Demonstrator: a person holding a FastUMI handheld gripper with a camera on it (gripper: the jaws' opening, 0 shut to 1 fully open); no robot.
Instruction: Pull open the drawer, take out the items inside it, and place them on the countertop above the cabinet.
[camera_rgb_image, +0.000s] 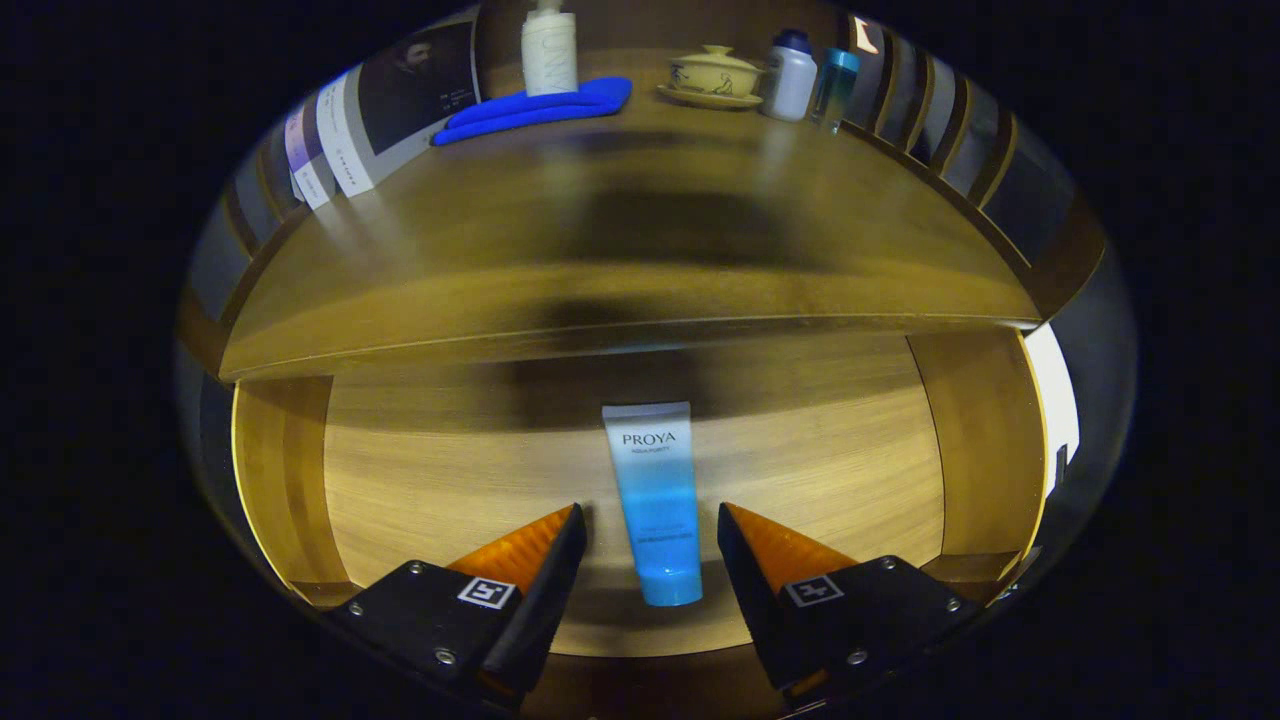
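Drawer (285, 470) holds one tube (655, 500) between parted fingers (545, 560).

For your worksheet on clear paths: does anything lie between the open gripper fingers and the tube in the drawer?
Nothing visible does. The gripper is open, and the blue-and-white tube lies on the drawer floor between its fingers, with bare wood either side.

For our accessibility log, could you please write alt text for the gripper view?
The gripper hangs open over the pulled-out drawer, its fingers either side of a blue-and-white tube lying on the drawer floor. On the countertop above sit a blue cloth, a pump bottle, a lidded teacup and two small bottles.
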